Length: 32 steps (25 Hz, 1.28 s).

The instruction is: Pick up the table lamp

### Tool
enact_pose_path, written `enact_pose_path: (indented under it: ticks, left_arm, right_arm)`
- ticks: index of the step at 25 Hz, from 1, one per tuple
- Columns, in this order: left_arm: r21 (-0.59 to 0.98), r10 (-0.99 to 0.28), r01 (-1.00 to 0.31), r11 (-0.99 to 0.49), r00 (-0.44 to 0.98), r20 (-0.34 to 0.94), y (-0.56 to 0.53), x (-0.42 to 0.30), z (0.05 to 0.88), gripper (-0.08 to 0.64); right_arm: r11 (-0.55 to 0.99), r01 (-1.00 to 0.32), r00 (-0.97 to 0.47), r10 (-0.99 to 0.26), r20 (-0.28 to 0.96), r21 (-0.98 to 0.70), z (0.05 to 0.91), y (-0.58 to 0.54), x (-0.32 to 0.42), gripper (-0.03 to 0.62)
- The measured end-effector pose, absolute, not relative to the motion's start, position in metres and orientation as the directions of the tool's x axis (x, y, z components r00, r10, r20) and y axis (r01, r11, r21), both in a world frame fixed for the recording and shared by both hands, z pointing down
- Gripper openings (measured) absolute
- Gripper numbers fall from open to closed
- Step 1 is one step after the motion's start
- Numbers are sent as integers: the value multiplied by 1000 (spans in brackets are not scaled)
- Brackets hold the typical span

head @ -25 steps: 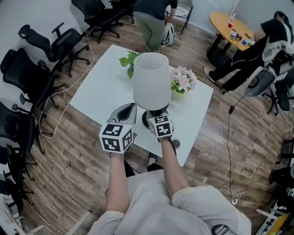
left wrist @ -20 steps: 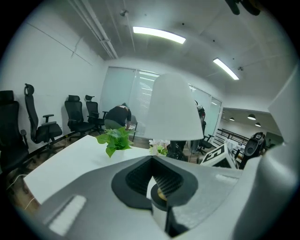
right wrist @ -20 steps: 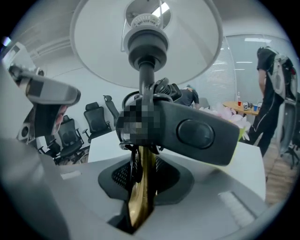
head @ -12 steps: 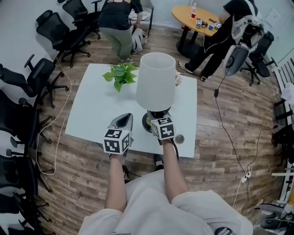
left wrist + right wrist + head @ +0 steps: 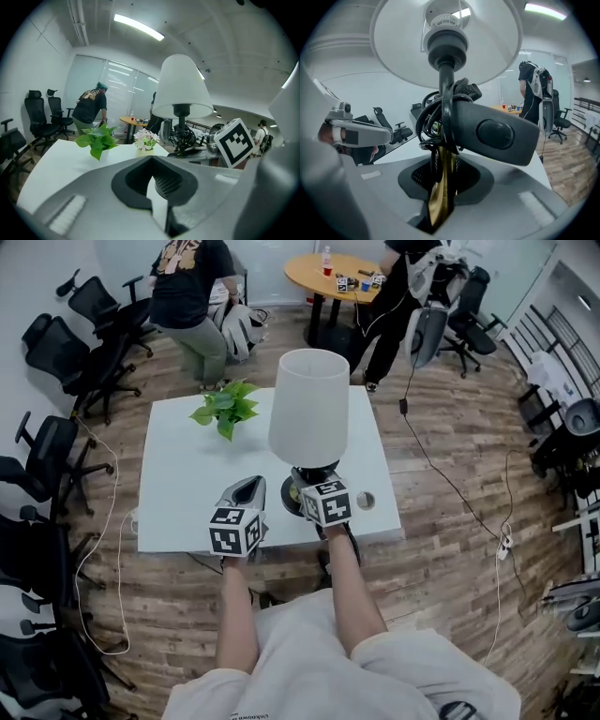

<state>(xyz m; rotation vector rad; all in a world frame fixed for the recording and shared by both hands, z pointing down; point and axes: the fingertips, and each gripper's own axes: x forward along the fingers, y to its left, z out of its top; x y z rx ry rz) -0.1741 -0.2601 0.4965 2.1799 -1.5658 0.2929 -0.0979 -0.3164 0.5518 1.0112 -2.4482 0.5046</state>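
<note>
Jaws shut: right gripper on table lamp (stem seemingly brass).

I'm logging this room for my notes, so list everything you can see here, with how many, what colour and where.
Lamp: one, white shade, black base, at the table's near edge.
Table: one, white, centre.
Plant: one, green, far side of the table.
Flowers: one pot, pink-white, beyond the lamp.
Disc: one, grey, on the table right of the lamp.
Round table: one, wooden, back of the room.
Chairs: several, black, mostly along the left.
People: two, dark tops, at the back.
Left gripper: one, grey, fingers together, empty, beside the lamp.
Right gripper: one, grey, fingers closed on the lamp's gold stem.
</note>
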Motion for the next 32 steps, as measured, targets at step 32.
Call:
enact_pose_path:
  ticks: [32]
  left_arm:
    - [275,-770,-879,-391,475,426,-142,-158,516,0]
  right_arm:
    - [531,-829,-532,-651,541,-176,560,-176,-71,100]
